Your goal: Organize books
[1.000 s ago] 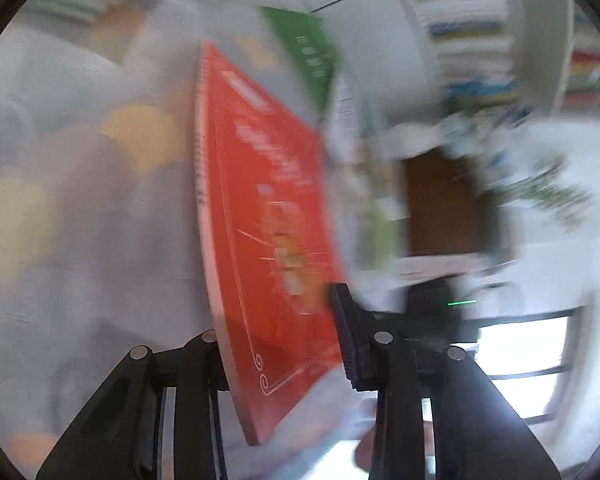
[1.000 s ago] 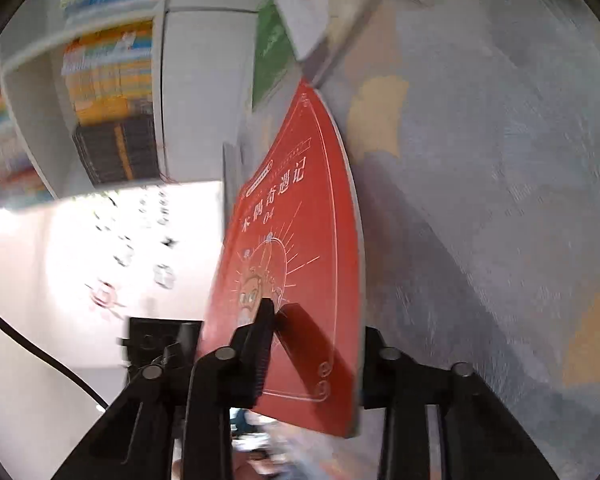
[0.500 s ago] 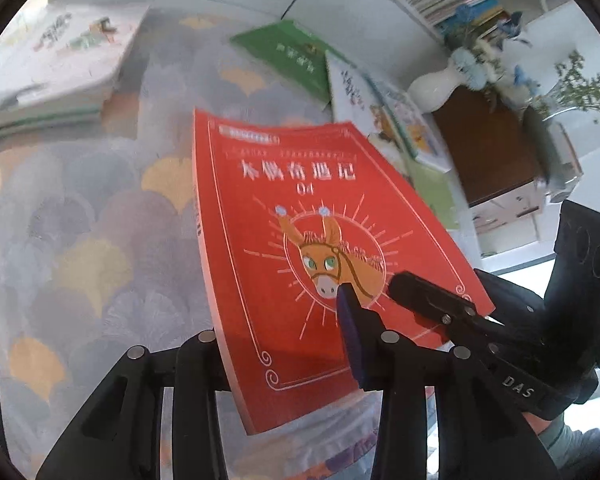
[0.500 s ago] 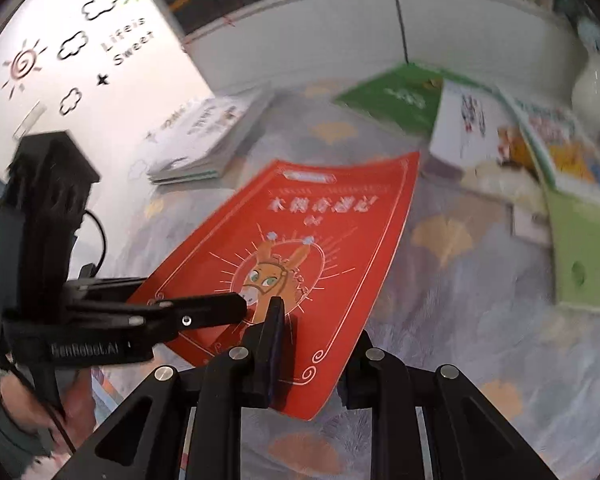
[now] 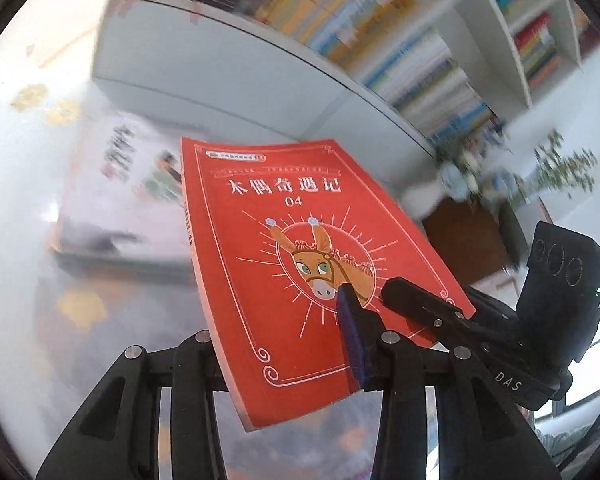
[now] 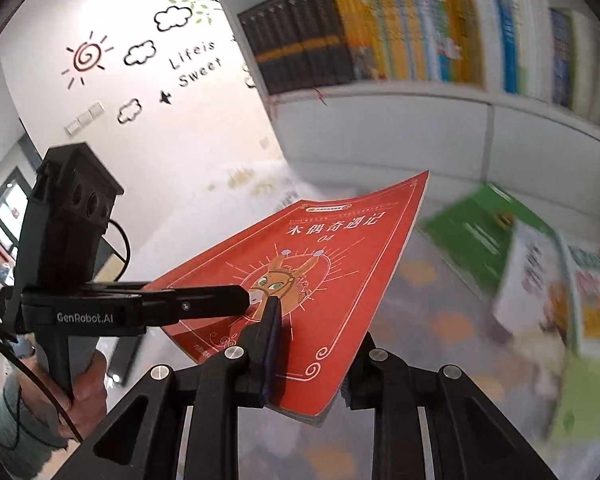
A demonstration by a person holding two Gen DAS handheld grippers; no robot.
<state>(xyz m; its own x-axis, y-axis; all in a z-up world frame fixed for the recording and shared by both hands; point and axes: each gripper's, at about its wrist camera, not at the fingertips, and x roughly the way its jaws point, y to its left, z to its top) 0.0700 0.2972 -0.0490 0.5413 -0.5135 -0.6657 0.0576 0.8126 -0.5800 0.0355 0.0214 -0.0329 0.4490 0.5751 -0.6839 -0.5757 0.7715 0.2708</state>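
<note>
Above the patterned worktop (image 6: 440,320), a red book (image 5: 292,264) is held aloft, tilted, cover up, between both sets of tongs. Left tongs (image 5: 284,344): clamped on the book's near edge, one pad on the cover, the other finger beneath. Right tongs (image 6: 308,344): clamped on the same near portion, beside the donkey picture.

Handling, as judged: a thin paperback, light, and flexible rather than stiff, since the cover is seen bowing in the right wrist view; the glossy cover may be slippery. Hold is best taken near the spine, or at two points as now, so that sagging is limited.

Shown by the right wrist view only: a person's hand (image 6: 82,384) on the left handle, wall decals, a green book (image 6: 472,236) and picture books (image 6: 540,292) lying on the worktop at right. Shown by the left wrist view only: a blurred stack of books (image 5: 120,208) at left and a plant (image 5: 560,172) at far right. Filled bookshelves (image 6: 400,28) are recorded in both.
</note>
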